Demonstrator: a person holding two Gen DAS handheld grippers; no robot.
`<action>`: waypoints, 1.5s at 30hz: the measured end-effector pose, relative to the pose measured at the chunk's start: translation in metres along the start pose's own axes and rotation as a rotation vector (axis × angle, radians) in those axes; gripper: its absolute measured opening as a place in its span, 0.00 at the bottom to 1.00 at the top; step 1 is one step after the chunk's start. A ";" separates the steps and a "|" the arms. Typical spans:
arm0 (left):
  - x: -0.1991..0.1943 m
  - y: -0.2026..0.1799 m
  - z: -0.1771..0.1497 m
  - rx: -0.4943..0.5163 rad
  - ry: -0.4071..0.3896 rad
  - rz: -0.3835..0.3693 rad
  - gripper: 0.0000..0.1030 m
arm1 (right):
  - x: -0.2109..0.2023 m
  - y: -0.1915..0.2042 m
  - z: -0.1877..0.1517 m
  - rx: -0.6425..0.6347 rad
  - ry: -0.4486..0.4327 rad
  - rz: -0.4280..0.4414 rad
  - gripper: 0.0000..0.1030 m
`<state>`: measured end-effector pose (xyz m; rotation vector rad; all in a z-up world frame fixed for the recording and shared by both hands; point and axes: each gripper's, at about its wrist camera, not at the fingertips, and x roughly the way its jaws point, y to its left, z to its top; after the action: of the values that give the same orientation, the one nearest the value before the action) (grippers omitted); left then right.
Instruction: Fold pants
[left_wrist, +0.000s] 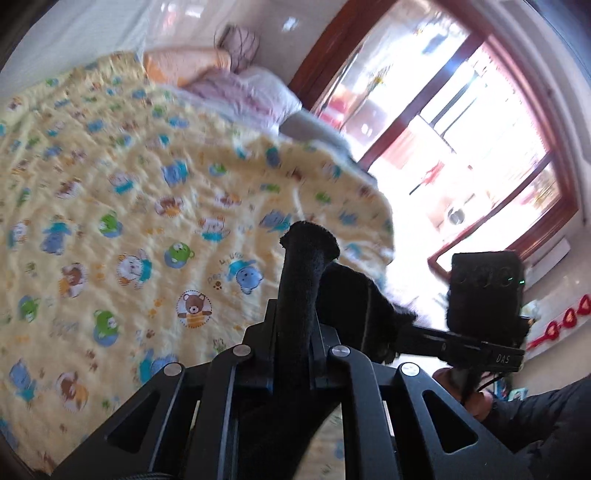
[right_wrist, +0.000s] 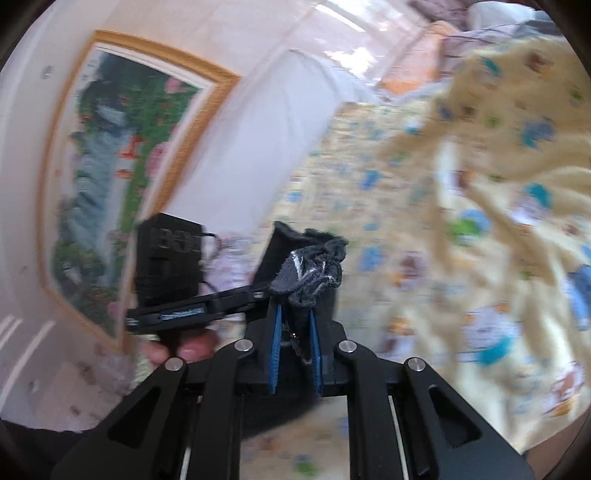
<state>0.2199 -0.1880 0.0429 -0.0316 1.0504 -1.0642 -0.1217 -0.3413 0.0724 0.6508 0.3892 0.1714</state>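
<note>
My left gripper (left_wrist: 325, 266) is shut on a fold of black pants fabric (left_wrist: 354, 295), held up above the bed. My right gripper (right_wrist: 306, 266) is shut on a bunched edge of dark pants fabric with a pale seam (right_wrist: 314, 275), also lifted above the bed. Each view shows the other hand-held gripper close beside it: the right one in the left wrist view (left_wrist: 484, 295), the left one in the right wrist view (right_wrist: 170, 266). The rest of the pants hangs below the jaws and is hidden.
A yellow cartoon-print blanket (left_wrist: 129, 206) covers the bed and bunches in folds at the right (right_wrist: 498, 192). Pillows (left_wrist: 236, 85) lie at the head. A wood-framed window (left_wrist: 461, 140) stands beyond the bed. A framed picture (right_wrist: 118, 177) hangs on the wall.
</note>
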 end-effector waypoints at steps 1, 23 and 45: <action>-0.013 -0.001 -0.004 -0.006 -0.027 -0.011 0.10 | 0.002 0.007 0.000 -0.007 0.009 0.032 0.14; -0.146 0.078 -0.167 -0.317 -0.283 0.012 0.10 | 0.131 0.082 -0.095 0.057 0.421 0.383 0.14; -0.150 0.106 -0.235 -0.540 -0.358 0.014 0.10 | 0.177 0.084 -0.133 -0.016 0.609 0.211 0.16</action>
<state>0.1146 0.0802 -0.0327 -0.6272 0.9774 -0.7018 -0.0167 -0.1536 -0.0248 0.6156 0.9030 0.5799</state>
